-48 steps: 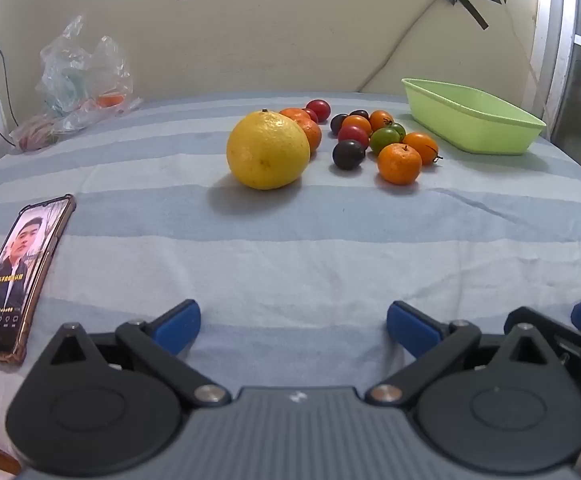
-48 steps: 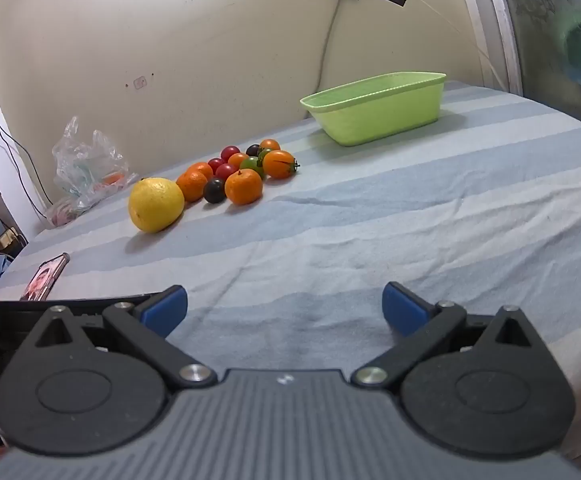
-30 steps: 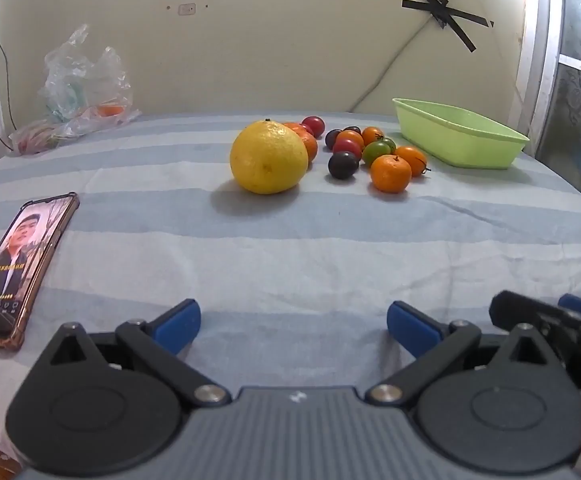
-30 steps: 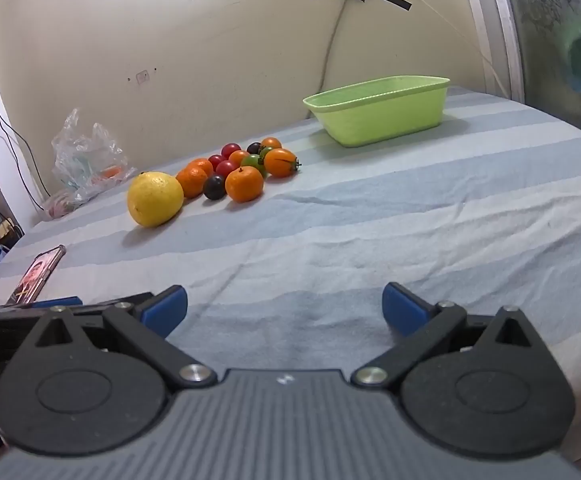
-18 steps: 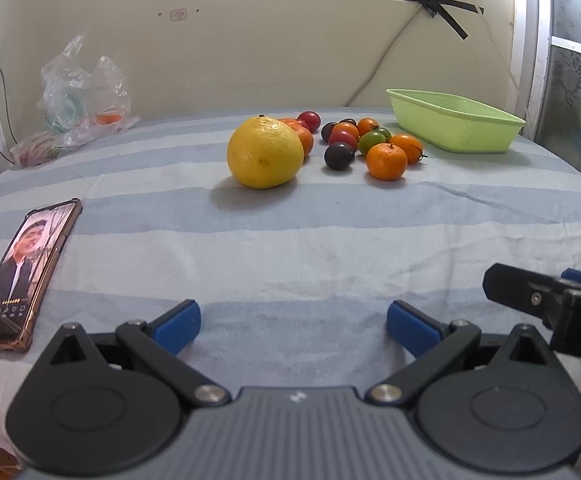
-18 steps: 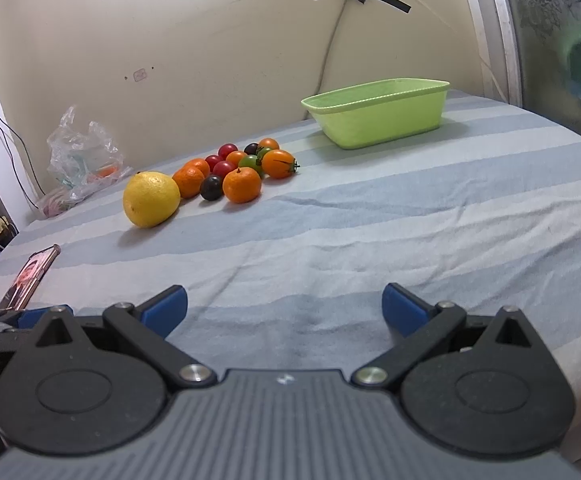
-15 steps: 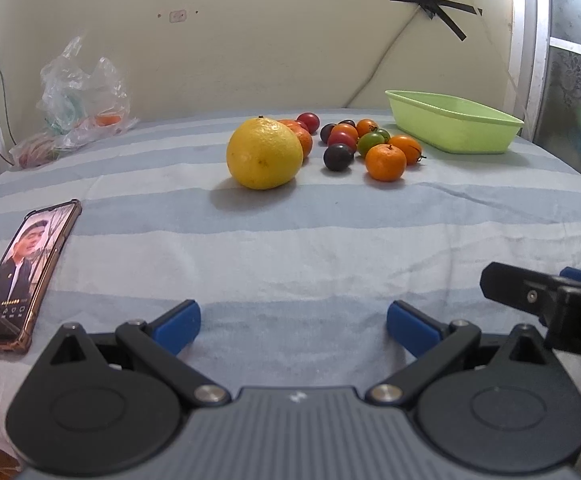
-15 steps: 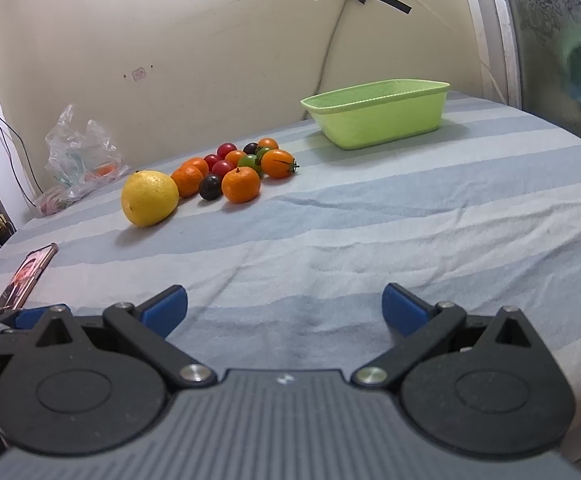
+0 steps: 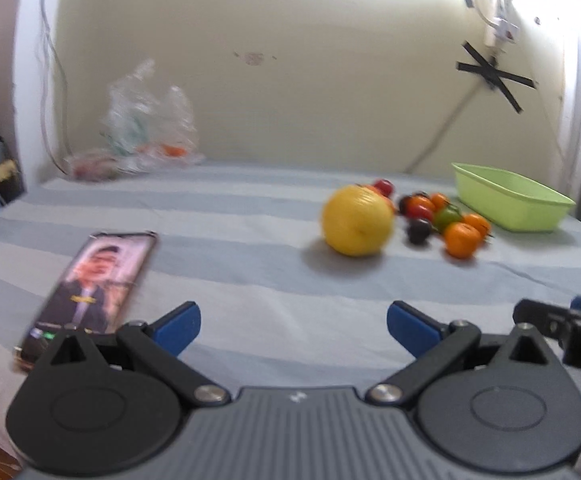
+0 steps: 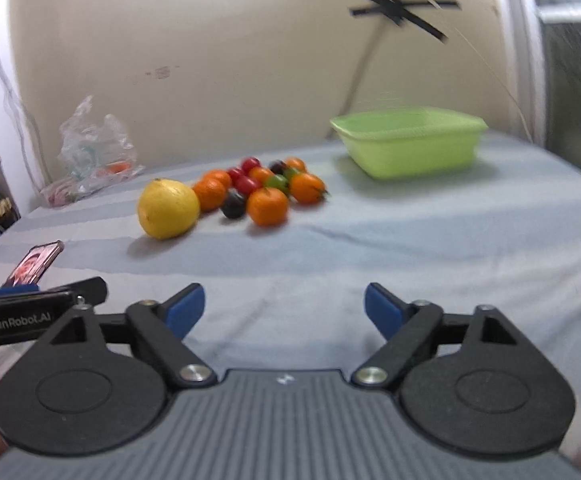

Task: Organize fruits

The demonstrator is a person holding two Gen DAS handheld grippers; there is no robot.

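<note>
From my post at the controls, both claws hang low over the blue-and-grey striped bedsheet [image 10: 410, 240], well short of the fruit — the approach step, with nothing yet picked. My right gripper [image 10: 284, 306] has just been narrowing its blue-padded jaws, though they stand well apart with only bare sheet between them. My left gripper [image 9: 292, 326] is spread wide too and carries nothing.

The fruit lies in one cluster near the far side of the bed: a large yellow citrus, round and dimpled [image 10: 168, 214], touching an orange mandarin [image 10: 209, 195], with a front mandarin [image 10: 267, 207], a dark plum-like fruit [image 10: 233, 204] and small red, orange and green tomatoes [image 10: 264, 176] packed behind. The shallow lime-green plastic tub [image 10: 410, 146] sits to the right of the pile, apart from it, and looks empty from here.

A smartphone with a lit screen [image 9: 94, 276] lies just ahead of the left claw.

Next, as I judge it — carry the right claw forward to the front mandarin, straddle it, close gently, then lift it across to the tub.
</note>
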